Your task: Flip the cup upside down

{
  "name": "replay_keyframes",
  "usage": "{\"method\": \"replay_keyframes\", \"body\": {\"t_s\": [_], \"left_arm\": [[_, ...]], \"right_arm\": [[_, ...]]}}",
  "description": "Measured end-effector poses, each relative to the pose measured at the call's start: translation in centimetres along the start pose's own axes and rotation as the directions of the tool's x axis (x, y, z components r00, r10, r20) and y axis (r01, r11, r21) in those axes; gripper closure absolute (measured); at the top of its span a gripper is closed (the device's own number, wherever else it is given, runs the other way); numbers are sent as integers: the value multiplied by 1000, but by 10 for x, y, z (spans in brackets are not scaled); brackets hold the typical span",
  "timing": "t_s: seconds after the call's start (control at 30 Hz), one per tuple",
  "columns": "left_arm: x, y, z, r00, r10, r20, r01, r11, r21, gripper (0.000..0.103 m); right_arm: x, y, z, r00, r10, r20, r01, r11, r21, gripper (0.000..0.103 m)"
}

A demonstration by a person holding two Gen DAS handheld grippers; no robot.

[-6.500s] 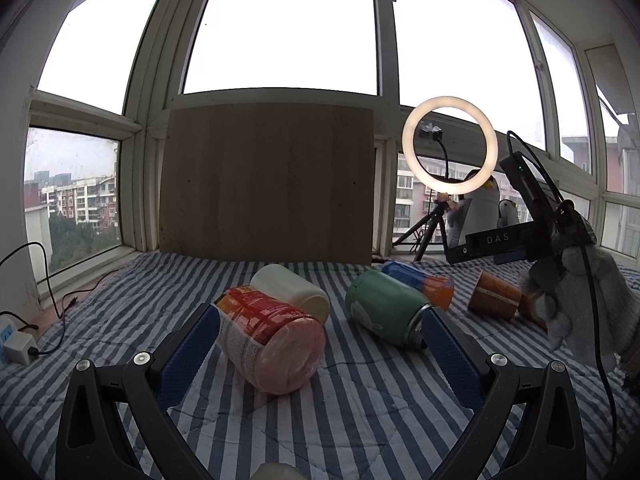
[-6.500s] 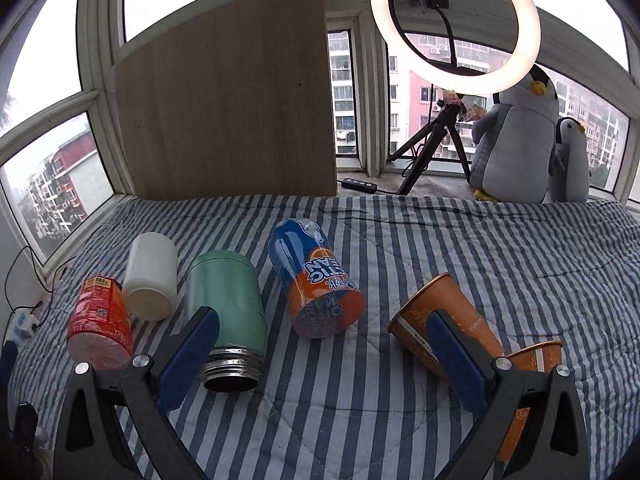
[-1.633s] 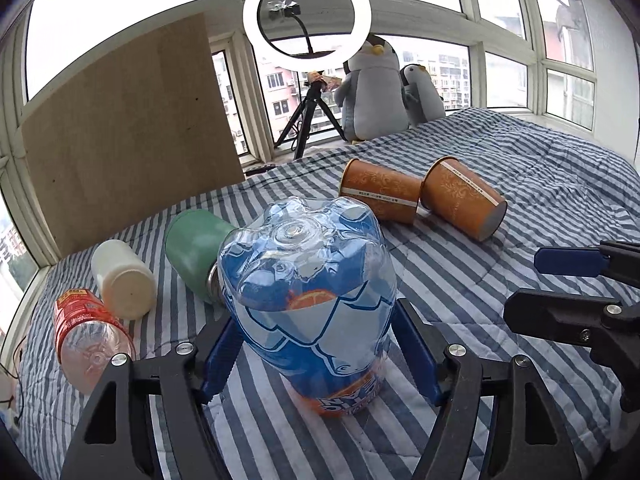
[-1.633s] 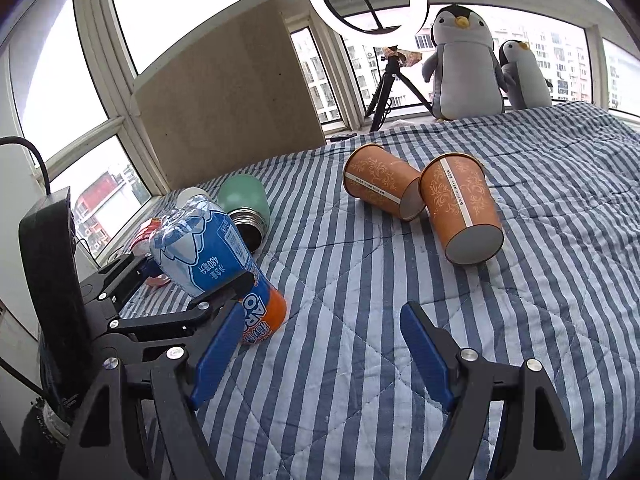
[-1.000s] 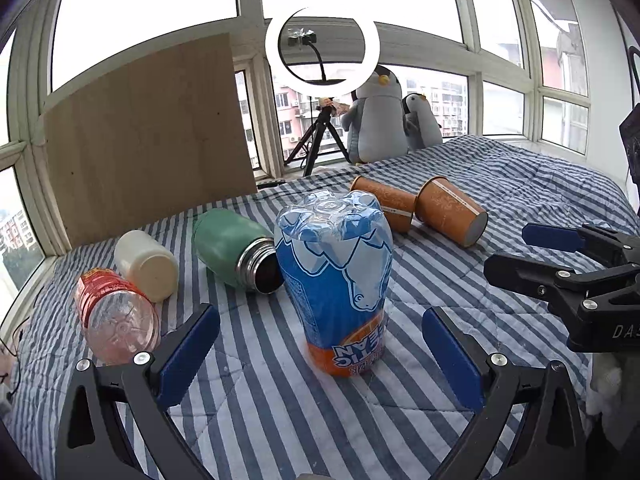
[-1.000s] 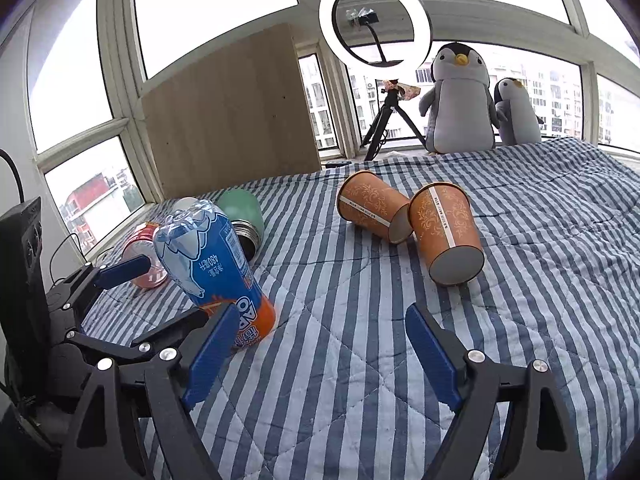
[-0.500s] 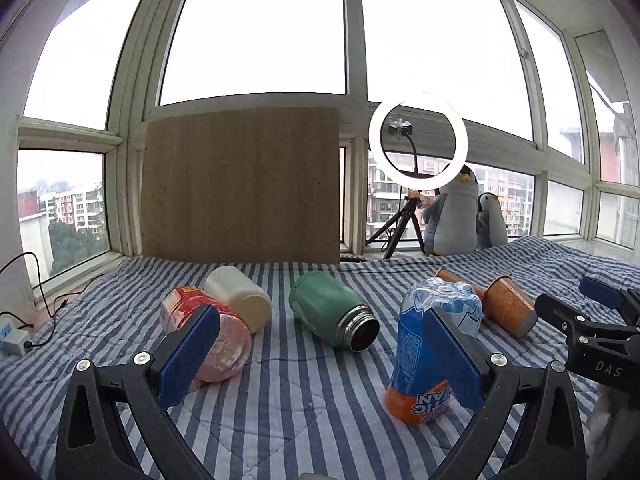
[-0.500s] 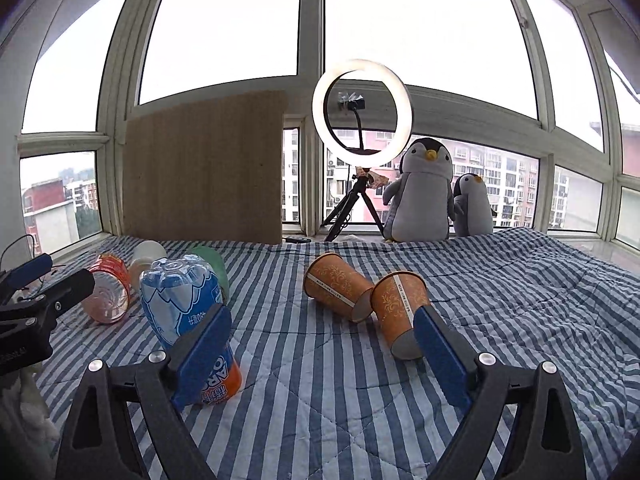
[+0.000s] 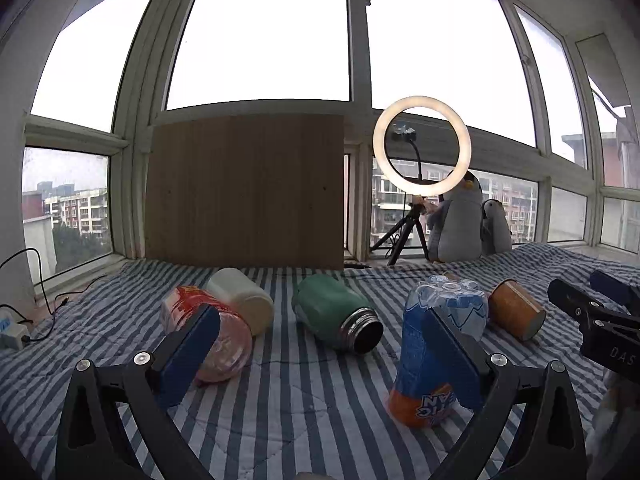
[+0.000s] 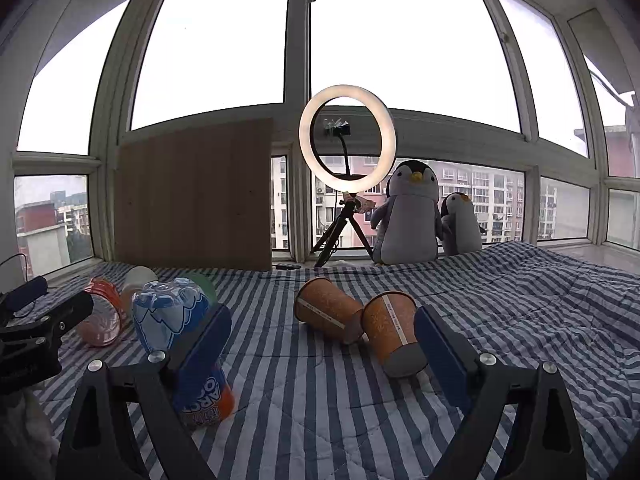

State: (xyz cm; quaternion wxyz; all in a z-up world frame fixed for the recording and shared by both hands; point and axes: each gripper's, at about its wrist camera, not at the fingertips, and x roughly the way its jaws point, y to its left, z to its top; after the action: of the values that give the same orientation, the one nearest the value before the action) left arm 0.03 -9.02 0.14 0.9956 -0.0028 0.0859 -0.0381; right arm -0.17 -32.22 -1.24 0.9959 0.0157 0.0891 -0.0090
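Both the left gripper (image 9: 320, 344) and right gripper (image 10: 322, 340) hover level, fingers spread wide, behind the upside-down blue cup (image 9: 436, 356).

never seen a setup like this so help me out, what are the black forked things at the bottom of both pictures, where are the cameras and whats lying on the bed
No robot here: a person holds a two-finger claw in each hand, and each claw carries a fisheye camera looking forward along its fingers. So the black fork with blue pads at the bottom of each picture is that camera's own claw: the left claw in one view, the right claw in the other. Both are open and hold nothing.

On the striped blanket a blue and orange cup stands upside down. Lying on their sides are a green flask, a red cup, a white cup and two brown paper cups. Behind stand a ring light, two plush penguins and a wooden board.
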Motion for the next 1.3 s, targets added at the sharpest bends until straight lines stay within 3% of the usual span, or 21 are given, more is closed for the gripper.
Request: {"method": "replay_keyframes", "body": {"t_s": [0.23,0.57,0.83,1.3], "left_arm": [[-10,-1,-1,999,6,37,-6,1000,4,0],[-4,-4,-1,1000,-4,6,4,1000,18,0],[0,-3,0,1000,-7,-1,7,1000,17,0],[-3,-2,0,1000,-8,6,8,1000,9,0]], "right_arm": [[-4,-7,1,1000,2,26,-2,999,33,7],[-5,-7,0,999,-5,36,3,1000,31,2],[5,-2,0,1000,-2,-11,2,1000,-1,2],[-2,-6,1,999,-20,29,19,1000,18,2]]}}
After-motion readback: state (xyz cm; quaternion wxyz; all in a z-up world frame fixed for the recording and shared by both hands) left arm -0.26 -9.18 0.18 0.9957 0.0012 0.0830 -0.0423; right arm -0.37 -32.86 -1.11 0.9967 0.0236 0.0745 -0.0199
